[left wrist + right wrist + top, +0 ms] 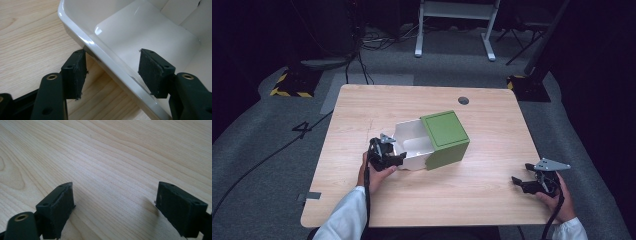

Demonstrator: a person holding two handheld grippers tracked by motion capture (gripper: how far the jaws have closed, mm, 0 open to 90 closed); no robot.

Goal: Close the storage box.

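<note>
White drawer (pixel 130 37) rim sits between left gripper (pixel 112 72) pads, seemingly clamped.

One camera sits high above my side and looks down on the whole table (pixel 362 105). A camera on my left gripper (pixel 112 72) looks very close at the white drawer (pixel 140 32), seen from above too (pixel 412 142). My right one looks close at bare wood.

Left tongs (pixel 398 156) sit out over the middle of the counter, left hand (pixel 376 172) wrapped round the body from behind, white sleeve (pixel 343 216) coming in from the bottom edge. Its jaws are clamped down, one pad (pixel 75 72) each side of a thin white wall. Right tongs (pixel 518 182) rest low near the right edge, jaws spread wide with bare wood between them.
</note>
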